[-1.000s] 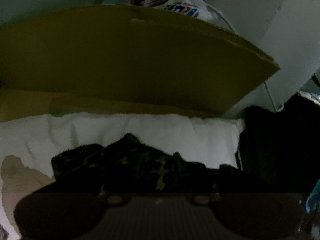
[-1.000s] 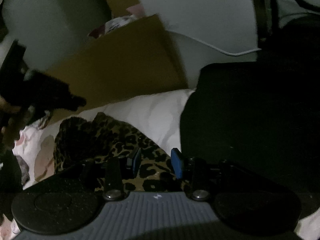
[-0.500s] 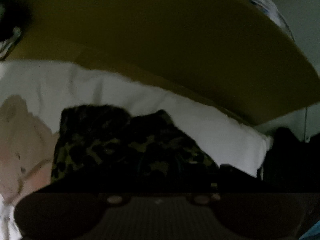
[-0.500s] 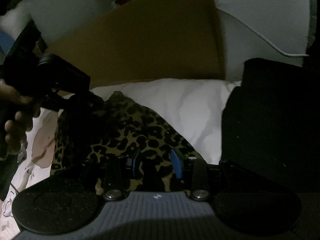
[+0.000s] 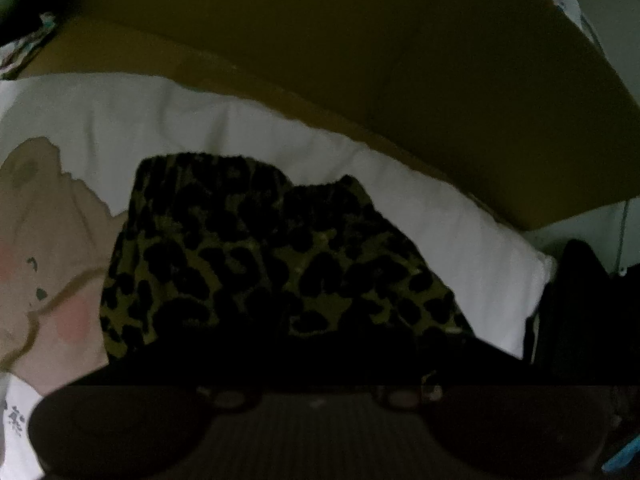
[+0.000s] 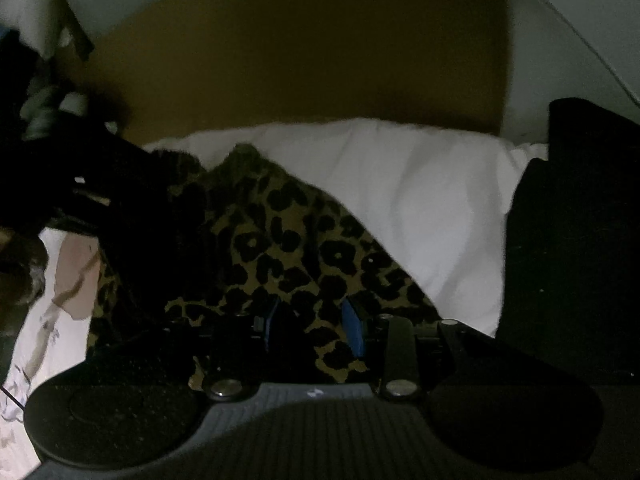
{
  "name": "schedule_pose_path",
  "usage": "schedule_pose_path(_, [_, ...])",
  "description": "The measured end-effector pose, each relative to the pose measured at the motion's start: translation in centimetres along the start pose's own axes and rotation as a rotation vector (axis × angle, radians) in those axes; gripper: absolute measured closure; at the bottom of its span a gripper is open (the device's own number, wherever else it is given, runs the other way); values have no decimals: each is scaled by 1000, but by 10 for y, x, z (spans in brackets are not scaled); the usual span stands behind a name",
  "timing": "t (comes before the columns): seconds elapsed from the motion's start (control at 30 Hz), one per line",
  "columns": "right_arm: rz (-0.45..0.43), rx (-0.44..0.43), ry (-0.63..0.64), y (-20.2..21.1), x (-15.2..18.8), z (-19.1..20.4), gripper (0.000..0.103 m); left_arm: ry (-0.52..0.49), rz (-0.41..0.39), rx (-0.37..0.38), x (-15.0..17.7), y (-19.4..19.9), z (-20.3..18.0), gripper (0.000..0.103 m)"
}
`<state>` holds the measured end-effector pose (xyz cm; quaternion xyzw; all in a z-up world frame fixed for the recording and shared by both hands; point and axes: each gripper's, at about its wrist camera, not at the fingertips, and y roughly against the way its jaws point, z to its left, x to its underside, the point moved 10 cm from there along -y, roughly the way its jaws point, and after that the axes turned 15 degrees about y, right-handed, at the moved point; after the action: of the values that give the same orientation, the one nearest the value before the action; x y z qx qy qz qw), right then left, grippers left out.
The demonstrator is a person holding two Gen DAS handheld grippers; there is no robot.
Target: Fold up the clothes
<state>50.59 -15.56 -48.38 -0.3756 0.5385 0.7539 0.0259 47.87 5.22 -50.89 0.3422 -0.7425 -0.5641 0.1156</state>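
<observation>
White bedding (image 6: pixel 420 200): leopard garment (image 6: pixel 304 248) under parted right gripper (image 6: pixel 314 326); left gripper state unclear.

I can't see my left gripper's (image 5: pixel 316 364) jaws (too dark down there), so their state is unclear. The near edge of the leopard cloth (image 5: pixel 256 256) sinks into that shadow. The black thing (image 6: pixel 580 240) is cut off at the right edge.

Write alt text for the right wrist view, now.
The right gripper, its blue pads apart, sits low over a leopard-print garment lying on a white pillow. The left gripper reaches in darkly from the left over the garment's far edge; cardboard stands behind, and a black cushion lies at right.
</observation>
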Motion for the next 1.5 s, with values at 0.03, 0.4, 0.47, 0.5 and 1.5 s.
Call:
schedule_pose_path(0.03, [7, -4, 5, -2, -1, 1, 65, 3, 3, -1, -1, 0, 0, 68])
schedule_pose_path(0.4, [-77, 5, 56, 22, -9, 13, 103, -17, -8, 2, -10, 1, -23, 62])
schedule_pose_path(0.47, [-108, 11, 70, 30, -11, 16, 103, -11, 0, 11, -9, 1, -30, 62])
schedule_pose_path(0.5, [-113, 15, 80, 32, -10, 17, 103, -12, 6, 13, -8, 0, -33, 61])
schedule_pose_path(1.5, [-200, 107, 184, 62, 3, 22, 103, 51, 64, 5, 0, -9, -45, 103])
